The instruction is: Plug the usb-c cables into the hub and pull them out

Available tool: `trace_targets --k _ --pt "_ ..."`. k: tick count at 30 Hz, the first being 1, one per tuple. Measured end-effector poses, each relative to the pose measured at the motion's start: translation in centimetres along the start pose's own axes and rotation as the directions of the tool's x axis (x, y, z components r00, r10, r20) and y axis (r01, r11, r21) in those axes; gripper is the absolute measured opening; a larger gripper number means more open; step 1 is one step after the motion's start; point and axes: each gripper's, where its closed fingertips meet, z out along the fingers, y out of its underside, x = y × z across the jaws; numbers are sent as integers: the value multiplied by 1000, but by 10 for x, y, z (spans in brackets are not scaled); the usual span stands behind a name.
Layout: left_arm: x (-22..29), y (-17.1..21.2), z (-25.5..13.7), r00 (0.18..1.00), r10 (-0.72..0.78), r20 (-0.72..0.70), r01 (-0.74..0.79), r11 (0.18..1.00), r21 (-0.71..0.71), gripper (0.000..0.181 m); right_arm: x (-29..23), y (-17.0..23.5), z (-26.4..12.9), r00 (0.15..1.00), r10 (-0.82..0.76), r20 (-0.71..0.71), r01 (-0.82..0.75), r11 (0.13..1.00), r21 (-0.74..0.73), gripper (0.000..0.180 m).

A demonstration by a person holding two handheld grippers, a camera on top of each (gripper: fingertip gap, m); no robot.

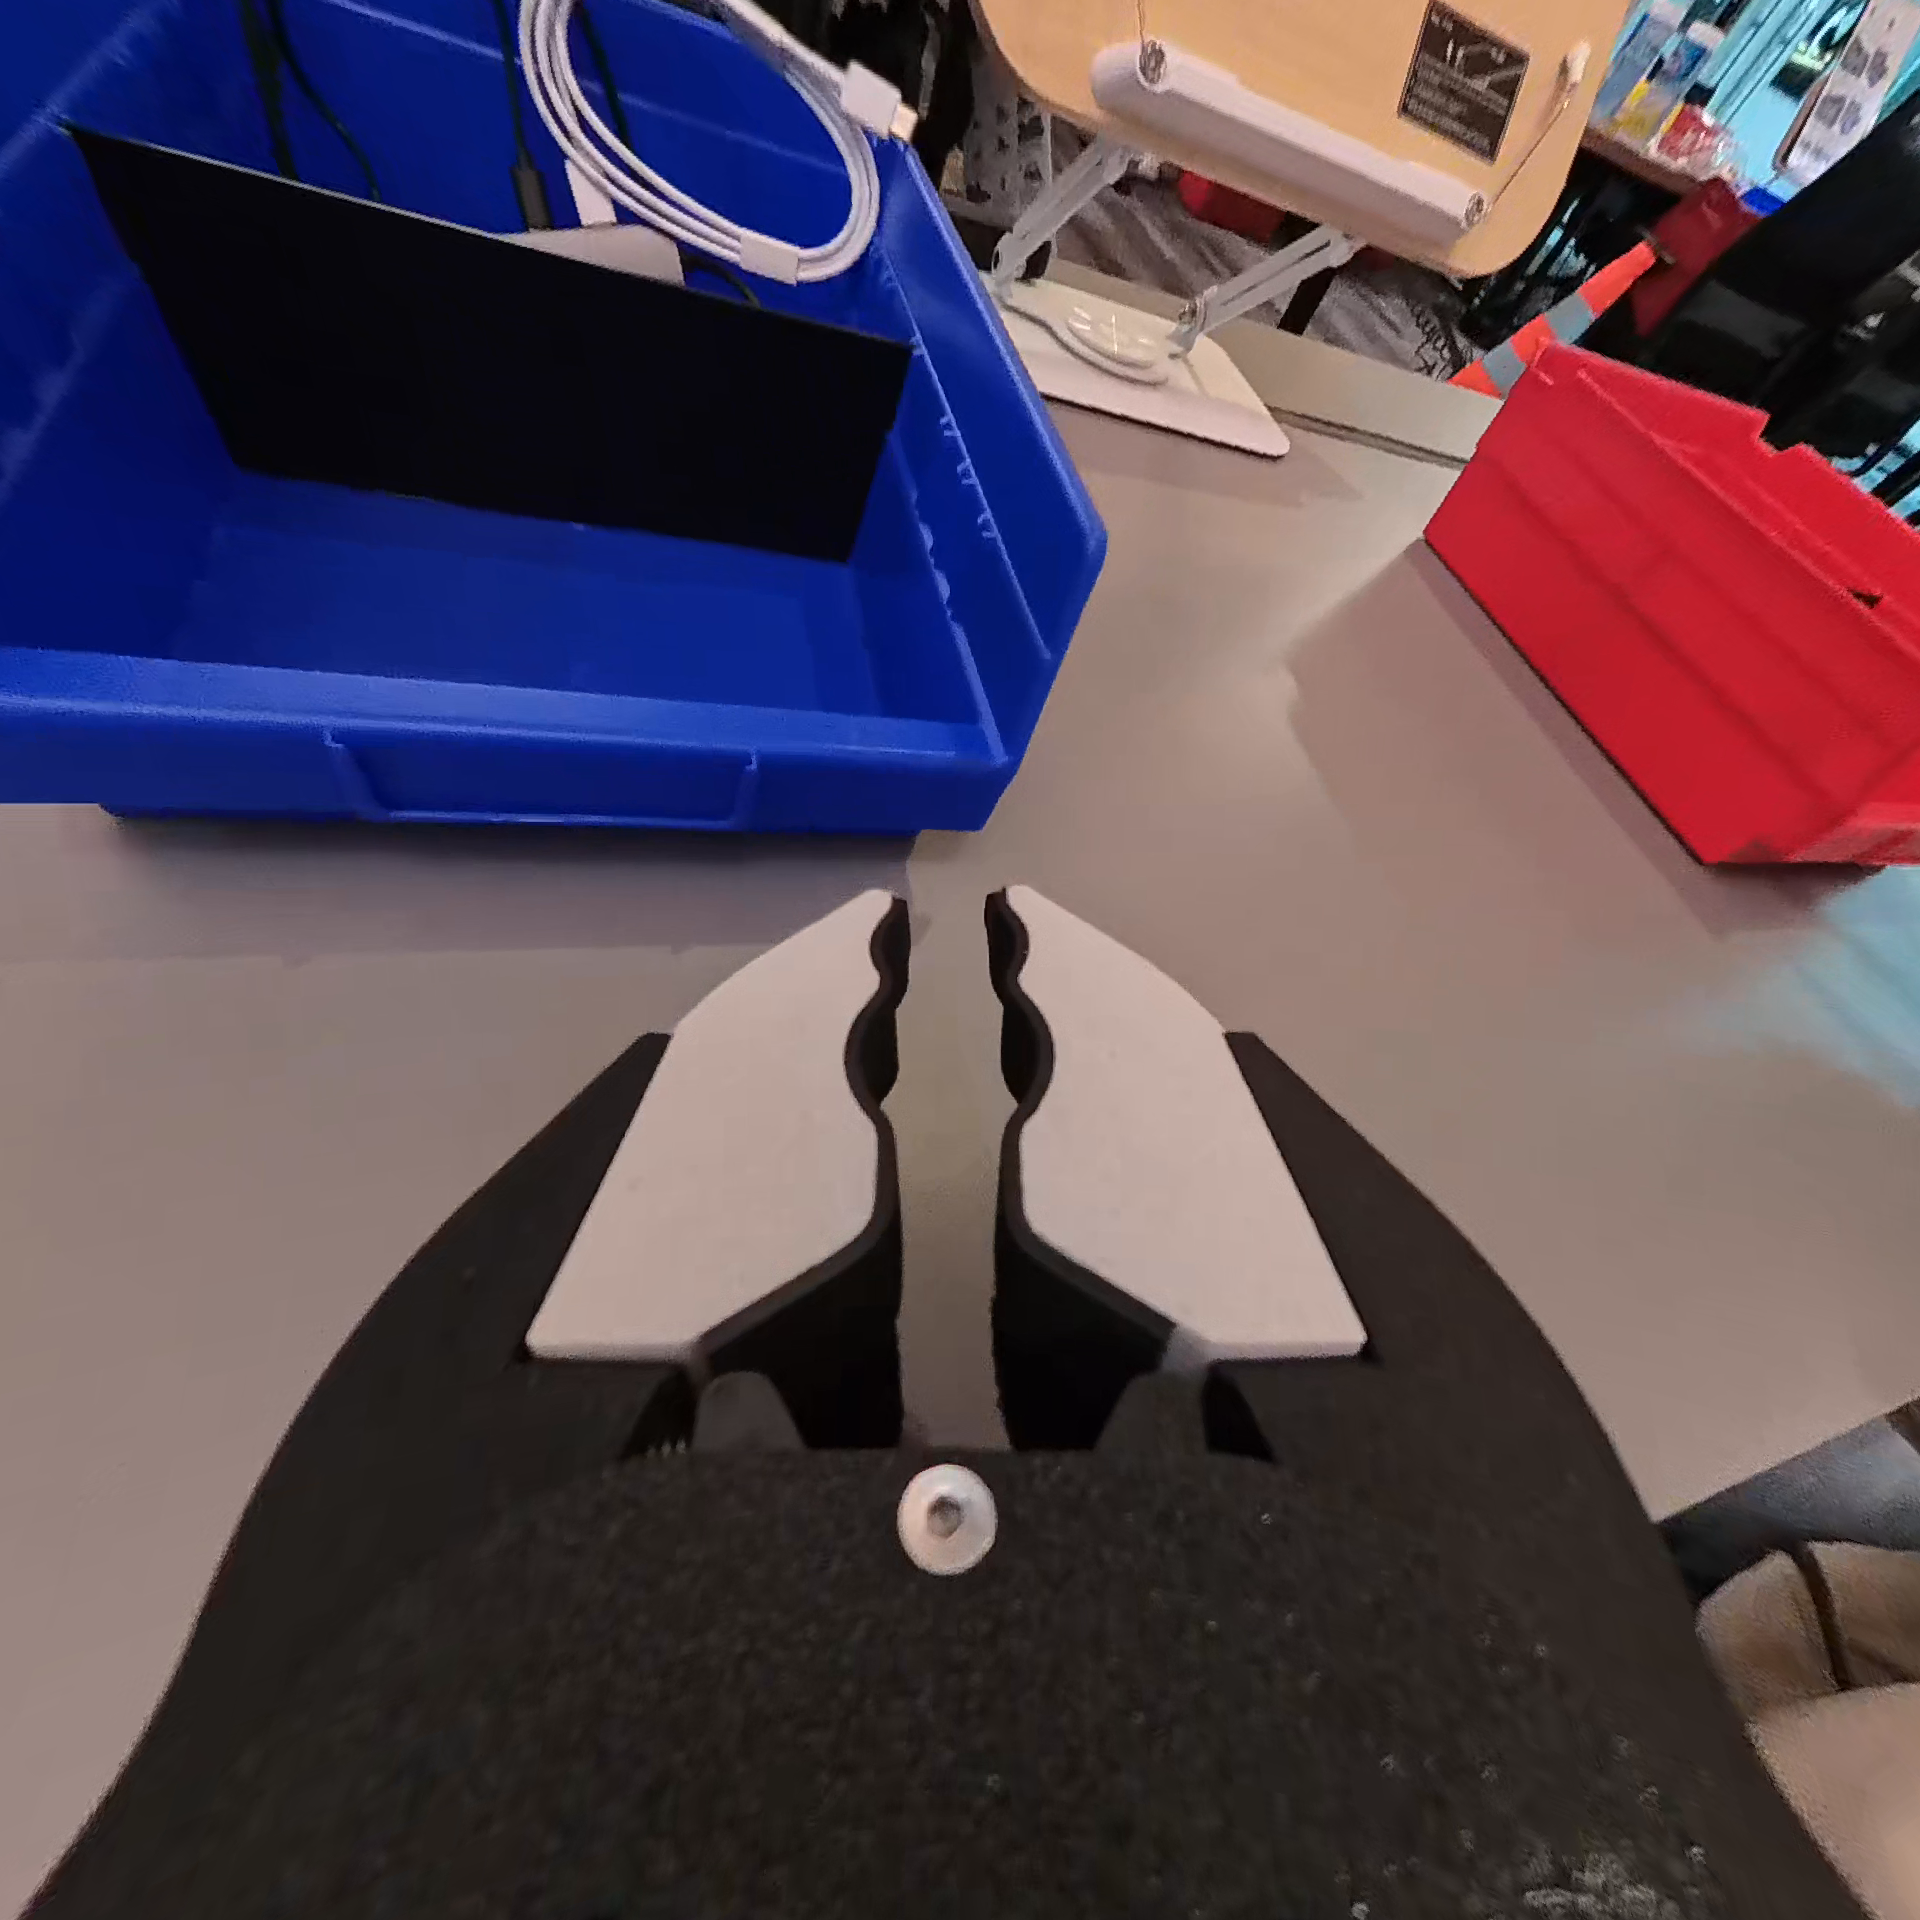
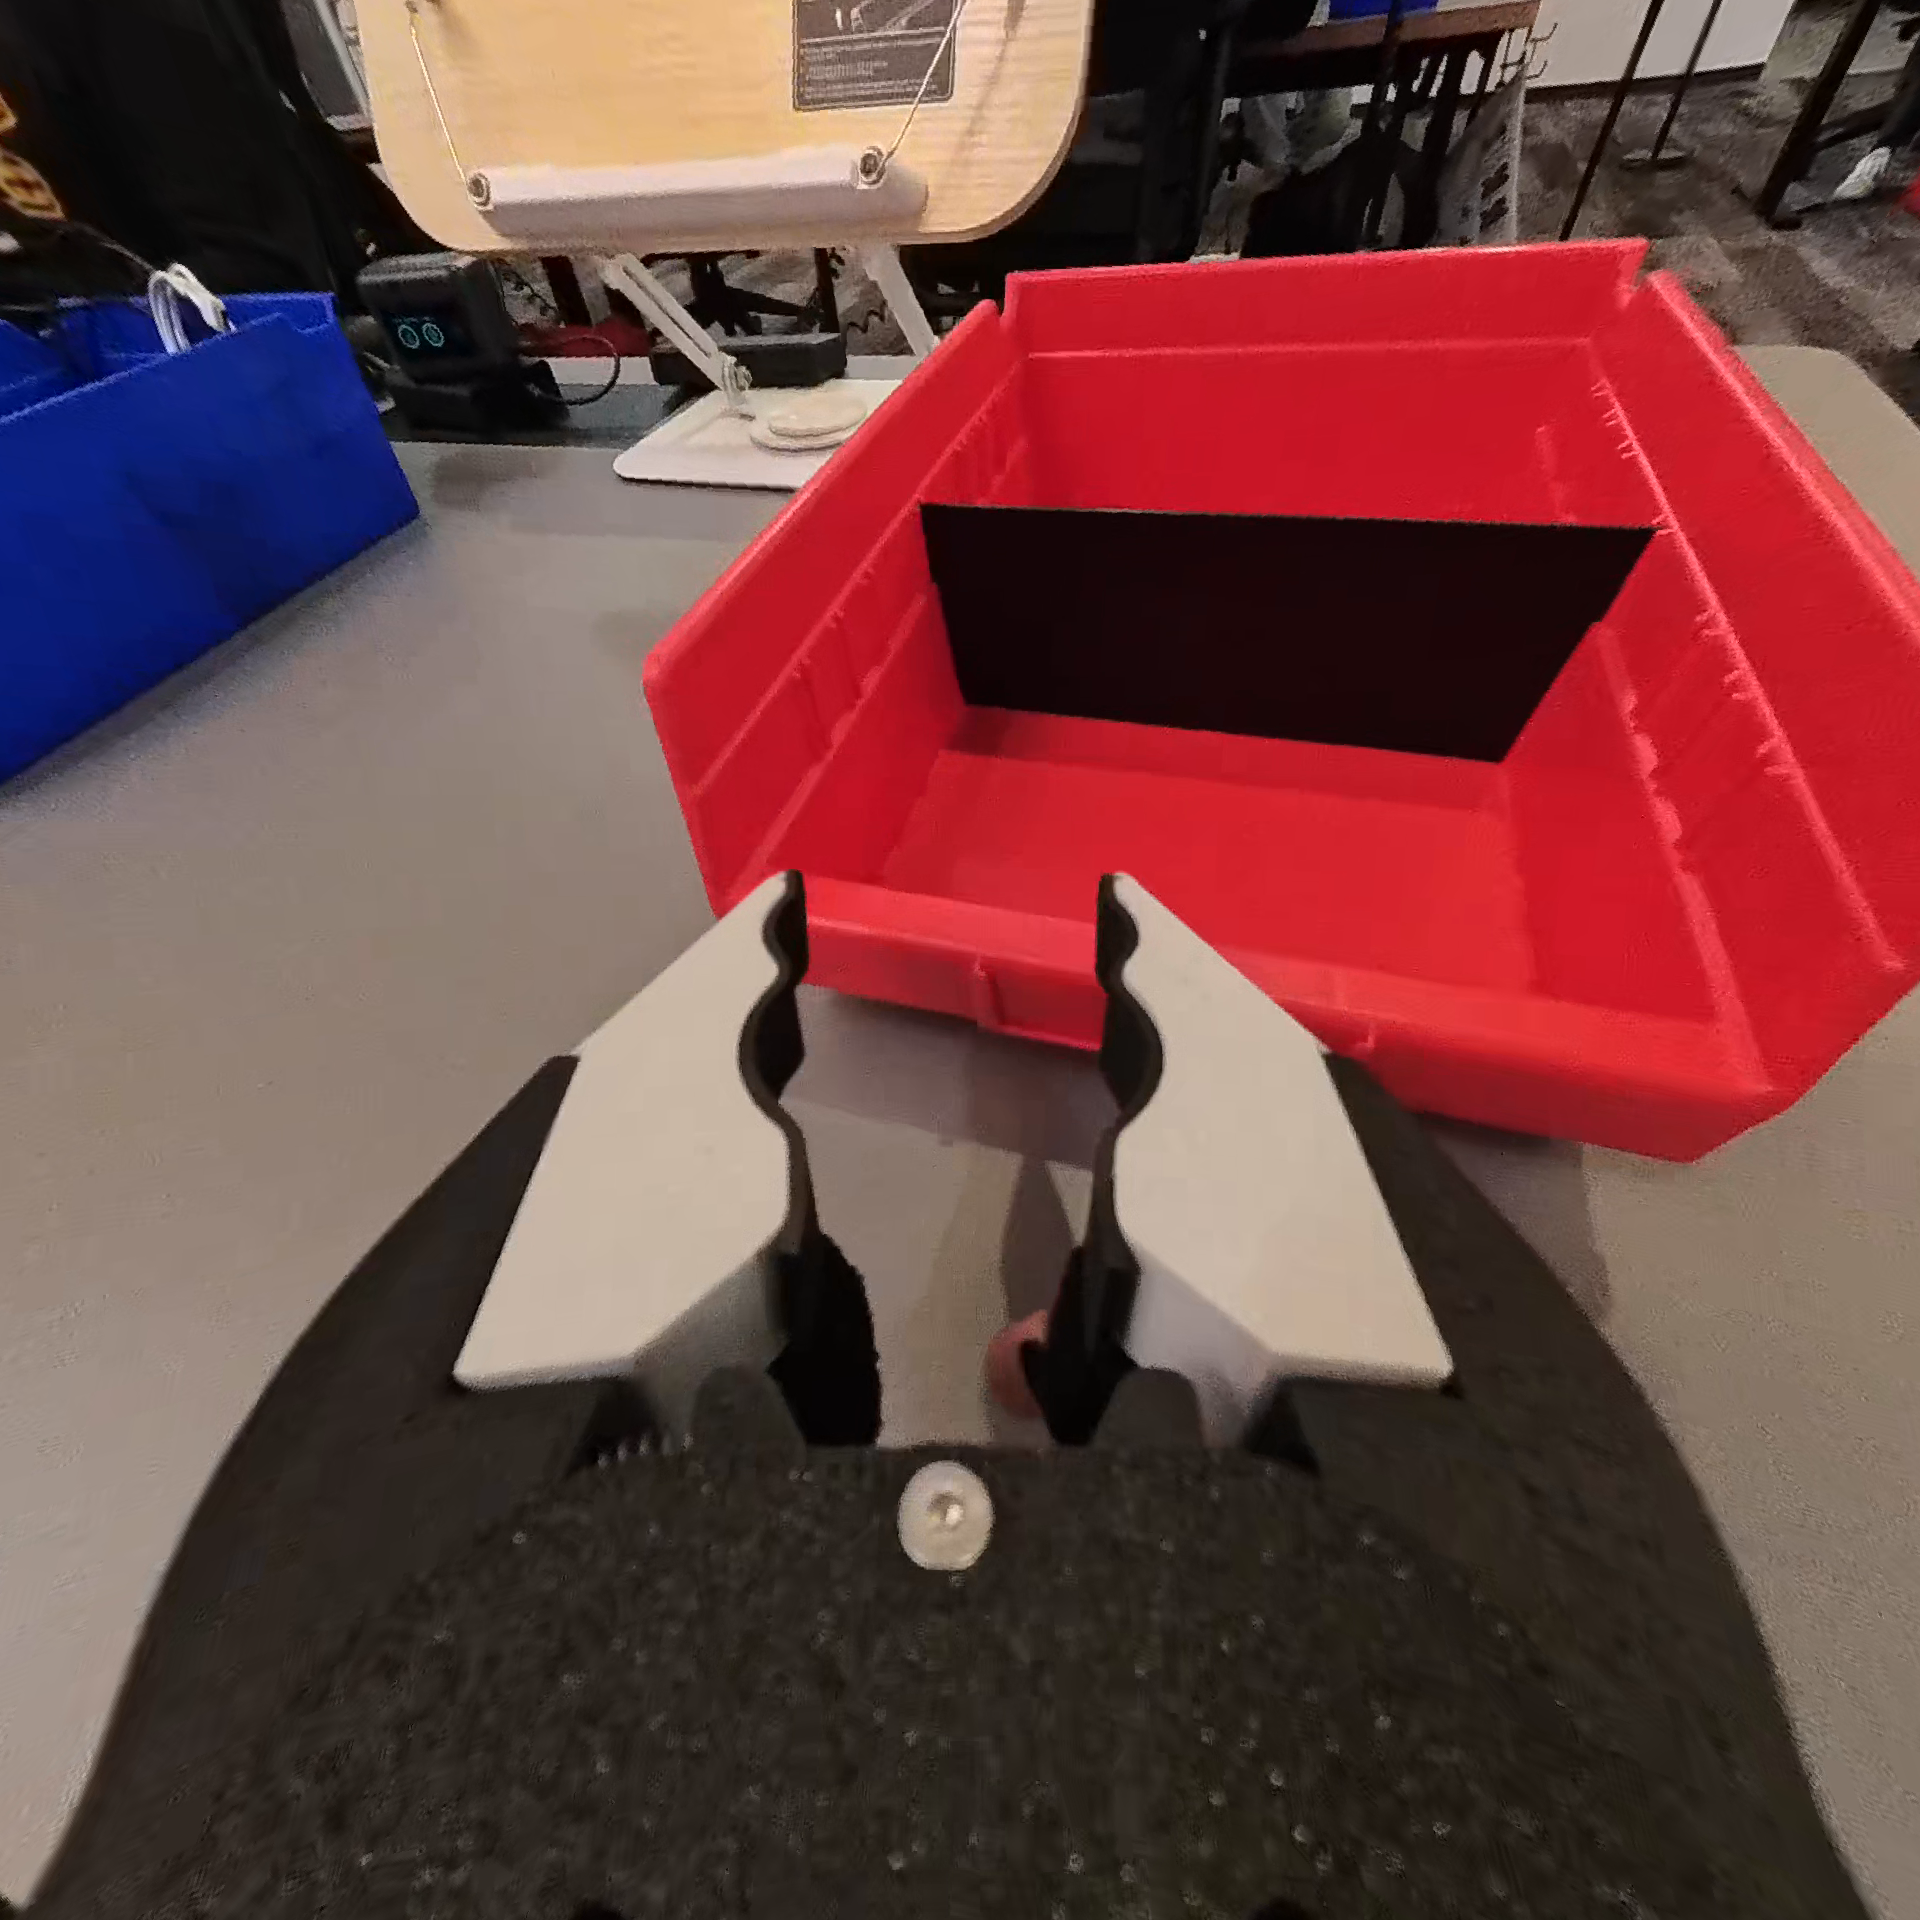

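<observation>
Here the left claw [image 1: 948, 904] hangs over the gray bench [image 1: 1299, 935], its two fingers only a small bit apart, holding nothing. A coiled white usb-c cable [image 1: 717, 177] lies in the back part of the blue bin [image 1: 540, 727], behind a black divider [image 1: 499, 384]. Next, the right claw [image 2: 951, 894] is wide open and empty, just before the red bin [image 2: 1247, 997].

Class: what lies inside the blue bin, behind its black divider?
Behind the black divider in the blue bin, a coiled white cable and thin dark cables show. The divider hides whatever lies lower; no hub is visible.
</observation>
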Motion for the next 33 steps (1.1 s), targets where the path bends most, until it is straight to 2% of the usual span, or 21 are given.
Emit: trace_targets --k 11,15,18,22,25,28,30,33 --pt "2 4 9 996 83 36 -83 996 -20 23 -4 -19 0 999 46 2 -46 993 105 60" --pt "4 -1 12 978 185 91 -185 983 -13 24 -9 -30 -4 1000 1 -10 0 988 153 53" --pt "17 -8 11 965 258 56 -257 966 -24 24 -17 -33 -7 1000 4 21 -8 985 170 47" --pt "18 -54 21 841 532 100 -532 846 -35 24 -24 -33 -4 999 3 44 -11 984 179 47" --pt "2 -106 43 716 687 129 -674 727 -132 25 -26 -36 -3 998 13 57 -24 982 188 46" --pt "-33 -140 85 611 788 72 -741 602 -295 29 -22 -41 -3 998 30 54 -40 979 202 45" --pt "-69 -149 121 565 825 26 -747 524 -410 36 -20 -41 -4 997 50 59 -61 977 206 44" --pt "-119 -147 170 591 805 -55 -690 469 -551 44 -20 -40 -3 995 71 68 -83 976 203 44"
